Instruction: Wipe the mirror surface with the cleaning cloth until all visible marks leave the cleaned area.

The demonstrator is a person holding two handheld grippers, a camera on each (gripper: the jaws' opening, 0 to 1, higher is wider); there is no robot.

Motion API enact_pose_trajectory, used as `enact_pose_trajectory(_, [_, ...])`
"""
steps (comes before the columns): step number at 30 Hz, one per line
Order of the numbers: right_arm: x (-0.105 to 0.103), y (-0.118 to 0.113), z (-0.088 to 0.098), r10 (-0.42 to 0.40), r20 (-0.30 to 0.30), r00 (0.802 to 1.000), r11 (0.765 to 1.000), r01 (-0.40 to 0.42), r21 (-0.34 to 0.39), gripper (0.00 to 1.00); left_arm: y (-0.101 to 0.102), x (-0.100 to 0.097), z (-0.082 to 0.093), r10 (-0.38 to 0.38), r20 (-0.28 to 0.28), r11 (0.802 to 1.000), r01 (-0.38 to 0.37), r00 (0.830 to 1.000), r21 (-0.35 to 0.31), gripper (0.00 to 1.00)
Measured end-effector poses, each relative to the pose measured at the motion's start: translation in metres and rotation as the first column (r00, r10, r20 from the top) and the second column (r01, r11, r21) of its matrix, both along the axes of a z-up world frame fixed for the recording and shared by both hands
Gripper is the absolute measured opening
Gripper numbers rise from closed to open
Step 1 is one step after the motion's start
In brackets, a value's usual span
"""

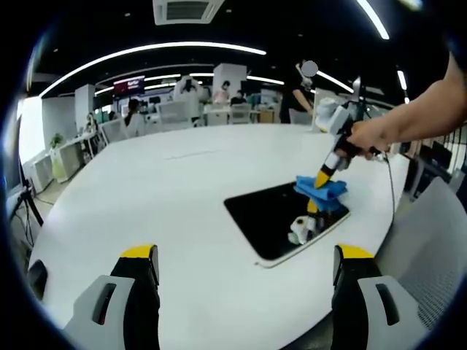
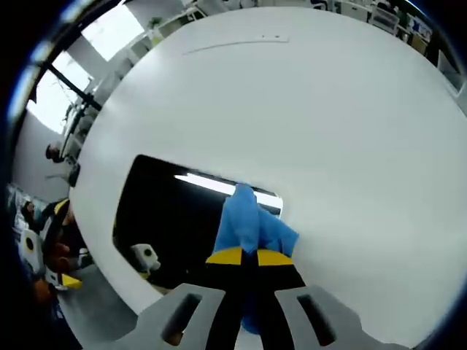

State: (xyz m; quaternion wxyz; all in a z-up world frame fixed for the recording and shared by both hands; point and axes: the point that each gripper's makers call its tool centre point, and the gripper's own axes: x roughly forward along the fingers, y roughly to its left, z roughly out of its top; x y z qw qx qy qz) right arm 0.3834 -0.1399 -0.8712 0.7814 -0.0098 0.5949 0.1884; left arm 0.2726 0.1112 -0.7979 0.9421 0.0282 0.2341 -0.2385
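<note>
right gripper view: the right gripper [image 2: 246, 257] pinches the blue cloth [image 2: 248, 219] low in the frame, maybe touching the dark mirror [image 2: 160, 211]. left gripper [image 1: 244, 259] jaws gape wide.

Bright ceiling strips [image 1: 153, 49]; fisheye bending, soft edges.

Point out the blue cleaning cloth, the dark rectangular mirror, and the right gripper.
blue cleaning cloth [image 2: 252, 222]: right gripper view, its middle.
dark rectangular mirror [image 1: 266, 219]: left gripper view, bare glass.
right gripper [image 2: 248, 257]: right gripper view, between its fingertips.
</note>
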Motion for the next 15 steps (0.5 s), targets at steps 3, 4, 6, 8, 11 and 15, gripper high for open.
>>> enact_pose_trajectory(3, [0.007, 0.000, 0.001, -0.004, 0.002, 1.000, 1.000, 0.004, -0.001, 0.00, 0.000, 0.000, 0.000, 0.000, 0.000, 1.000, 0.000, 1.000, -0.001, 1.00])
enact_pose_trajectory(4, [0.011, 0.000, 0.001, -0.004, 0.002, 1.000, 1.000, 0.004, -0.001, 0.00, 0.001, 0.001, -0.001, 0.000, 0.000, 1.000, 0.000, 1.000, 0.000, 1.00])
enact_pose_trajectory(6, [0.017, 0.000, 0.001, -0.009, 0.003, 1.000, 1.000, 0.009, -0.001, 0.00, 0.002, 0.001, -0.002, 0.000, -0.001, 1.000, 0.000, 1.000, 0.000, 1.00])
enact_pose_trajectory(8, [0.022, 0.000, 0.001, -0.009, 0.004, 1.000, 1.000, 0.009, -0.002, 0.00, 0.002, 0.001, -0.002, 0.002, -0.002, 1.000, -0.002, 1.000, 0.001, 1.00])
enact_pose_trajectory(11, [0.026, 0.000, 0.002, -0.009, 0.004, 1.000, 1.000, 0.009, -0.005, 0.00, 0.001, 0.001, -0.001, 0.003, -0.002, 1.000, -0.003, 1.000, 0.001, 1.00])
enact_pose_trajectory(15, [0.028, 0.001, 0.005, -0.014, 0.009, 1.000, 1.000, 0.014, -0.002, 0.00, 0.002, 0.001, 0.000, 0.005, -0.003, 1.000, -0.005, 1.000, 0.002, 1.00])
